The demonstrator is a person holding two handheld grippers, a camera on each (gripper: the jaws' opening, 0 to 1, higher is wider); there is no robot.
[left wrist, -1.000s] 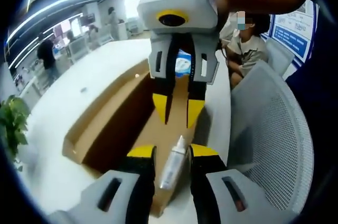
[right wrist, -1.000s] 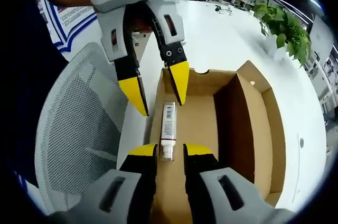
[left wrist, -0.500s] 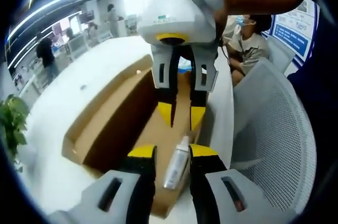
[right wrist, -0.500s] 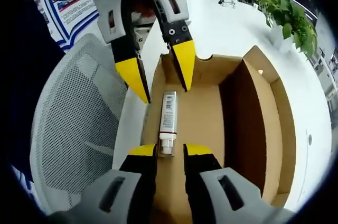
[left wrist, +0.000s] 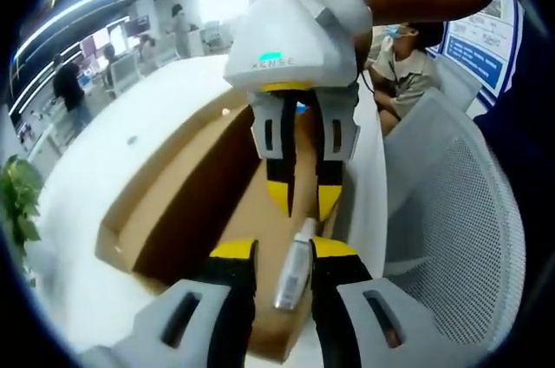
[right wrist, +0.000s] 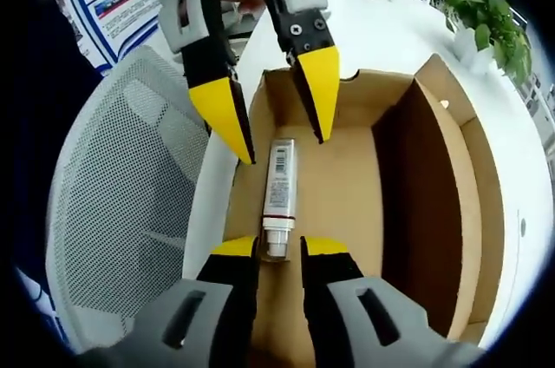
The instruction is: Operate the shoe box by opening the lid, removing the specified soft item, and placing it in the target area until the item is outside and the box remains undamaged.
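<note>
- There is one shoe box [right wrist: 434,203]. It is brown cardboard and it lies open on the white surface [right wrist: 381,38]. Its lid [left wrist: 143,212] is folded out flat beside it.
- There is one tube [right wrist: 279,190] in the box. It is small and silver-white, with a barcode label and a cap at one end. It lies flat on the box floor, close to the box wall next to the chair.
- There are two hand-held grippers, both with grey bodies and yellow tips.
- The right hand-held gripper [right wrist: 279,246] rises from 6 o'clock in the right gripper view. Its jaws are only a little apart, one on each side of the cap end of the tube. I cannot tell if they squeeze it.
- The left hand-held gripper [right wrist: 277,112] comes down from 12 o'clock in the right gripper view. Its jaws are wide apart, and its tips hang over the far end of the tube, not touching it.
- In the left gripper view the tube [left wrist: 293,266] lies between the left hand-held gripper's own jaws at 6 o'clock, and the right hand-held gripper [left wrist: 303,201] reaches in from 12 o'clock.
- There is one grey mesh chair [right wrist: 121,212], just beside the box at 9 o'clock in the right gripper view.
- One green plant [right wrist: 481,21] stands on the surface at 1 o'clock, well apart from the box.
</note>
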